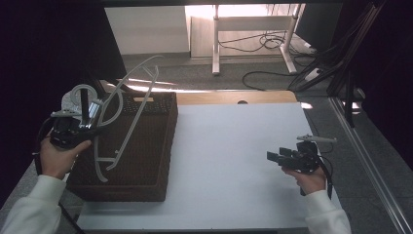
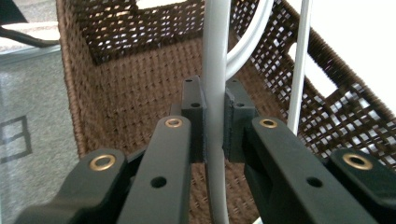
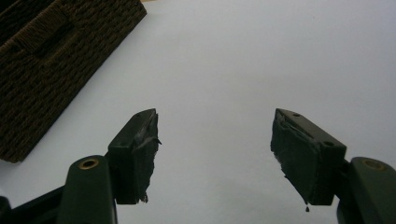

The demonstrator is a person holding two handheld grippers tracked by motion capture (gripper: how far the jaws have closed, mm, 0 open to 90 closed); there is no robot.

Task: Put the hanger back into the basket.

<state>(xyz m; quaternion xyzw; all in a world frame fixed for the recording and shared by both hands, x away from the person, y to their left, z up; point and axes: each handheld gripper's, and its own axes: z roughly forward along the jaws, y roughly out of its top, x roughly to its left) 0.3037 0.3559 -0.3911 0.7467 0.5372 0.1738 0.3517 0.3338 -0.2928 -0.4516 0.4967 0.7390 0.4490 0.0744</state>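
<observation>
A white, matt bench fills the middle of the high view, with a strip of pale wood along its far edge. At its left end stands a dark brown woven wicker basket, rectangular and open-topped, its weave letting light through in the left hand-held gripper's view. The left hand-held gripper hangs at the basket's left rim, its jaws clamped tight on a grey-white plastic clothes hanger; in that gripper's own view the pads press on a grey bar of the hanger from both sides. The hanger stands nearly upright and leans over the basket, its hook end high above the far rim and its lower end down inside the basket's open top. The right hand-held gripper rests low over the bare bench at the right, well apart from the basket, jaws spread wide with nothing between them; its view shows the worn black pads over the plain white surface and a corner of the basket at upper left. Beyond the bench lie grey carpet, the white metal legs of another table, loose black cables and a bright patch of daylight on the floor; dark curtains close both sides.
</observation>
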